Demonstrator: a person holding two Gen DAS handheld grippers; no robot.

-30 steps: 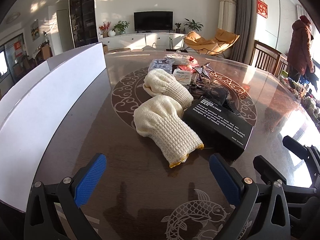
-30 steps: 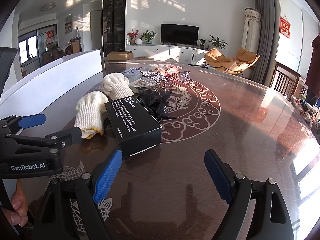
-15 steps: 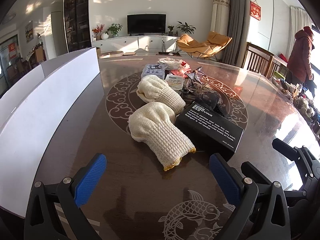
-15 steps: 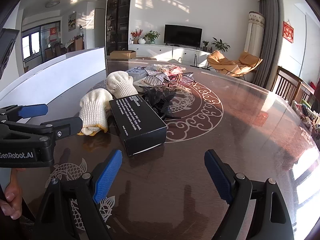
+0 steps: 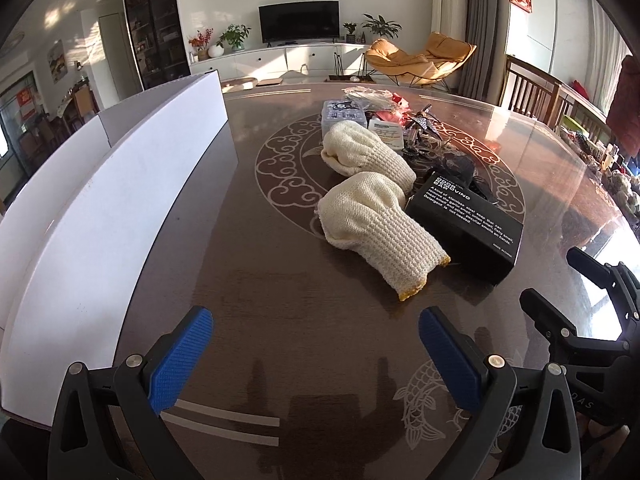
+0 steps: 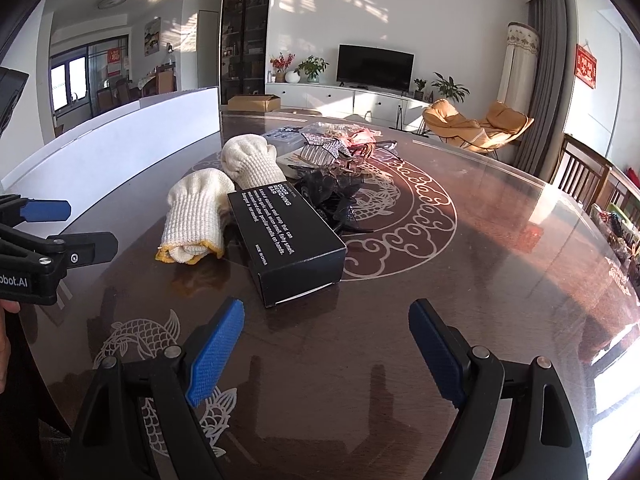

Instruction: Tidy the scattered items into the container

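Two cream knit gloves lie on the dark round table, the nearer glove (image 5: 376,232) (image 6: 198,216) and the farther glove (image 5: 360,152) (image 6: 250,160). A black box (image 5: 468,226) (image 6: 286,236) with white print lies beside them. Behind is a pile of small items (image 5: 400,120) (image 6: 336,152): packets, a black bundle, hair clips. A white container wall (image 5: 100,204) (image 6: 112,152) stands at the left. My left gripper (image 5: 316,356) is open and empty, short of the nearer glove. My right gripper (image 6: 324,344) is open and empty, just short of the box.
The table (image 6: 480,280) has pale cloud and fish inlays and a glossy top. Wooden chairs (image 6: 588,176) stand at its far right edge. The left gripper's body (image 6: 44,252) shows at the left of the right wrist view.
Both grippers have drawn back a little and risen; the gloves and box sit slightly farther away. Nothing on the table has moved. Both stay open.
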